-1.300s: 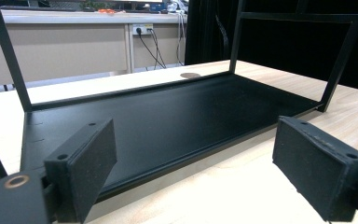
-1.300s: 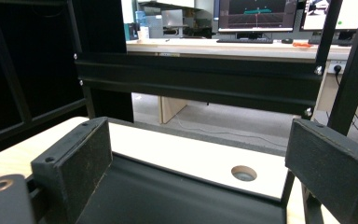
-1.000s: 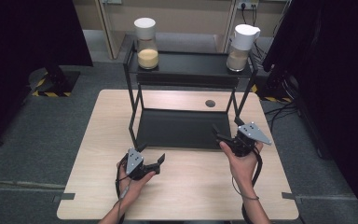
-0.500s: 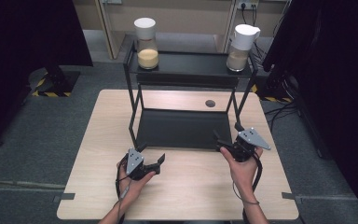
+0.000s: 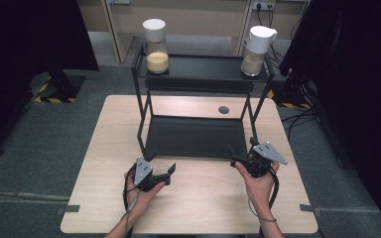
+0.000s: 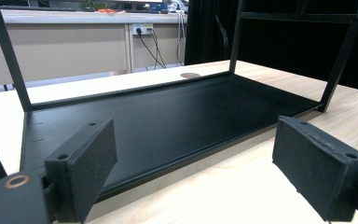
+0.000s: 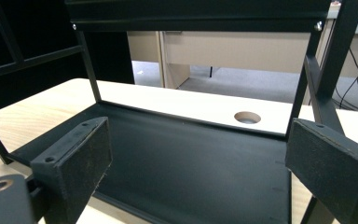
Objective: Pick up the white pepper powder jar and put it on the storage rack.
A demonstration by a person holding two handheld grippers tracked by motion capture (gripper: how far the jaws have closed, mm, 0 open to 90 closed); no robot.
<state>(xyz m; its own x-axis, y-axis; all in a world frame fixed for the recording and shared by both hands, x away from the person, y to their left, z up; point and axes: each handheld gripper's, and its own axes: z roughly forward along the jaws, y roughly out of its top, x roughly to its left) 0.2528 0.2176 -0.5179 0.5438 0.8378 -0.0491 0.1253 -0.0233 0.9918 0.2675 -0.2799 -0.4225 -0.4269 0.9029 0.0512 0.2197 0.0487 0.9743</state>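
Right now both tools sit low over the wooden table (image 5: 198, 198), just in front of the black two-tier rack (image 5: 193, 136). Left gripper (image 5: 164, 171) has jaws wide apart w/ nothing btwn them, aimed at the rack's lower shelf. Right gripper (image 5: 240, 156) is likewise spread wide and empty, near the rack's front right leg. Up top stand two jars: yellow-filled jar (image 5: 157, 47) at left, spouted jar (image 5: 256, 49) at right.
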